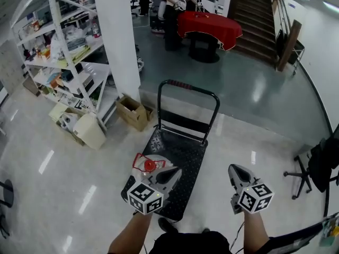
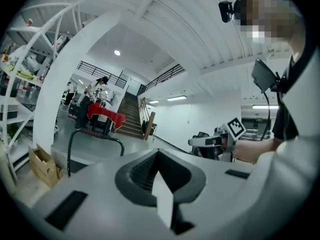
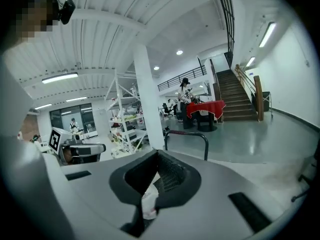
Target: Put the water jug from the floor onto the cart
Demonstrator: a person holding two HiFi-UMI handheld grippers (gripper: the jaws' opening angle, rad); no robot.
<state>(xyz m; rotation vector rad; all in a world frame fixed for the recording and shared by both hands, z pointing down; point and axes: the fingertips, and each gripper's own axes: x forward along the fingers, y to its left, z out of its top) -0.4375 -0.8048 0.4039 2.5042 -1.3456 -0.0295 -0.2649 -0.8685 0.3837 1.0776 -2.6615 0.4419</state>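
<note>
Head view: the water jug (image 1: 149, 165), red-capped, sits at the near left edge of the cart (image 1: 185, 153); any print on it is too small to read. The left gripper (image 1: 174, 172) hovers just beside it, and the right gripper (image 1: 236, 169) is off the cart's right edge.

Left gripper view: jaws together, nothing between.

Right gripper view: jaws closed, empty.

Head view steeply down, gripper views seemingly level (wide-angle), sharing cart handle (image 1: 190, 87)

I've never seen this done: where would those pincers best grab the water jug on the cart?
Probably the red handle over the red cap of the water jug, coming down from above. It is a thin loop standing up on top, while the clear body looks too wide and round for the jaws. The left gripper hides part of it.
</note>
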